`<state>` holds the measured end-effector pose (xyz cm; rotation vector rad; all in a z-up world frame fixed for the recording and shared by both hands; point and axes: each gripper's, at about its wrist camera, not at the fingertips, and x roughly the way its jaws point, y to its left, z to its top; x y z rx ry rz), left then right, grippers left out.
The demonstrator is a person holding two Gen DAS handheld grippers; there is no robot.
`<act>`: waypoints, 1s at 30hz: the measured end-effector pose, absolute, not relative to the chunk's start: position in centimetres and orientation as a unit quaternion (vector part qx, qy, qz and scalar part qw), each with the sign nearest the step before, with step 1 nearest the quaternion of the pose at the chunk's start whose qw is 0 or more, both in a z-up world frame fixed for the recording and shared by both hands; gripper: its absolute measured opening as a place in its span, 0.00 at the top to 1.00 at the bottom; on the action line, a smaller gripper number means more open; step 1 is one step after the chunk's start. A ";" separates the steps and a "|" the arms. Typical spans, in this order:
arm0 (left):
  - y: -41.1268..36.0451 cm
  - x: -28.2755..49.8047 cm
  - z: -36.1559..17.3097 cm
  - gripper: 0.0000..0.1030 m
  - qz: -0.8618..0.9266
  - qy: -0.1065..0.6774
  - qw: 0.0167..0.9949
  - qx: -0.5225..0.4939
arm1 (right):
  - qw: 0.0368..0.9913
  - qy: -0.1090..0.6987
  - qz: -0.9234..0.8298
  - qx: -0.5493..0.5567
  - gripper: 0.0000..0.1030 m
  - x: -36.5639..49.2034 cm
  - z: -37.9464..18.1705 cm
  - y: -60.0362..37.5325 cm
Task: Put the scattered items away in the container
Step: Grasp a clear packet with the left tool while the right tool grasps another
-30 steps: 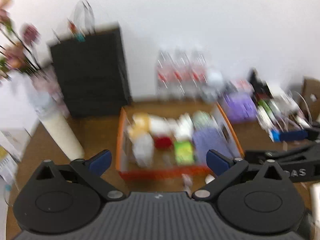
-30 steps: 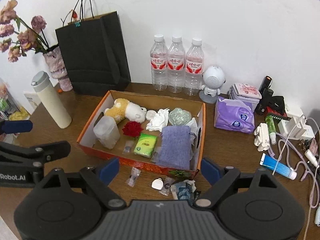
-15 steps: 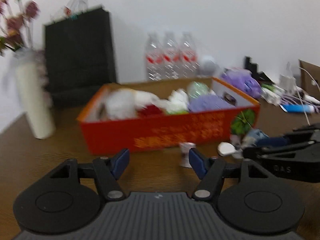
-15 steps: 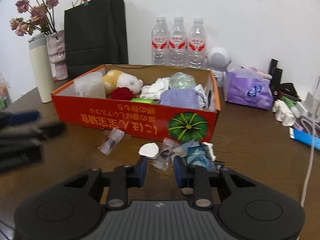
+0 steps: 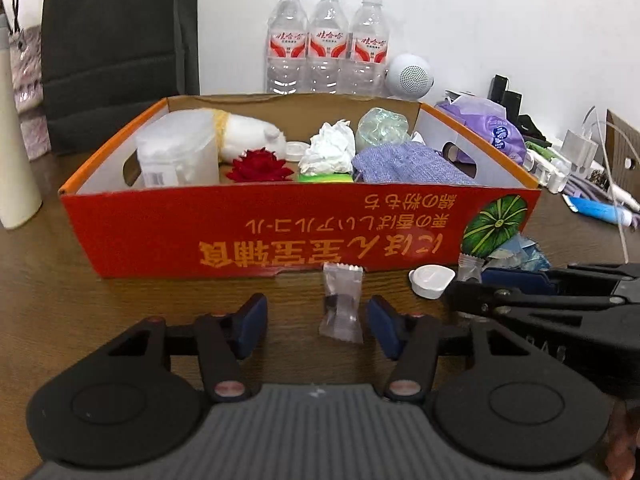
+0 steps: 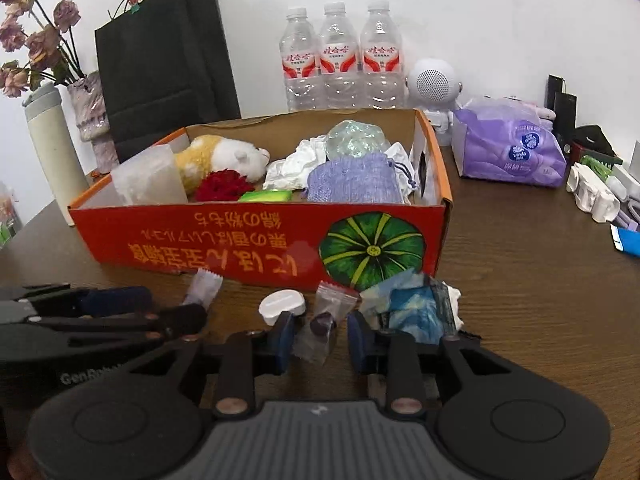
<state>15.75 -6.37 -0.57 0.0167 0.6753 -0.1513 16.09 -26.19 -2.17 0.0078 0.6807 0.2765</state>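
An orange-red cardboard box [image 5: 200, 232] [image 6: 160, 236] holds a plush toy, a red flower, tissue and a purple pouch. In front of it lie a clear wrapped candy [image 5: 342, 304] [image 6: 204, 286], a white cap [image 5: 432, 280] [image 6: 282, 304], a small clear packet [image 6: 320, 330] and a crumpled blue wrapper [image 6: 416, 308]. My left gripper [image 5: 318, 330] is low over the table, its jaws closing. The candy lies between them, nearer the right pad, and neither pad presses on it. My right gripper [image 6: 320, 338] straddles the clear packet with narrow jaws, a thin gap on the right.
Three water bottles [image 5: 328, 40] and a white speaker [image 6: 434, 80] stand behind the box. A black paper bag [image 6: 164, 60], a vase and a white flask [image 6: 52, 152] are at the left. A purple tissue pack [image 6: 508, 148], chargers and cables crowd the right.
Both grippers came down from above the box to the table in front of it, and their jaws narrowed. The candy now lies between the left fingers and the packet between the right ones.
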 end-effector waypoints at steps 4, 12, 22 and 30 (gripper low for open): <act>-6.9 15.7 -0.6 0.83 -0.069 0.319 0.945 0.022 | 0.939 0.313 0.138 -0.042 0.86 15.7 -2.5 -24.8; -4.7 13.3 2.3 0.85 -0.051 0.291 0.955 -0.019 | 0.945 0.295 0.136 -0.032 0.87 13.9 -0.8 -25.1; -4.5 4.3 8.5 0.85 -0.021 0.165 0.986 0.007 | 0.967 0.209 0.143 -0.020 0.87 6.8 5.6 -24.5; -4.1 -5.5 7.7 0.85 -0.012 0.133 0.991 -0.015 | 0.969 0.178 0.170 0.000 0.87 -2.8 5.1 -24.3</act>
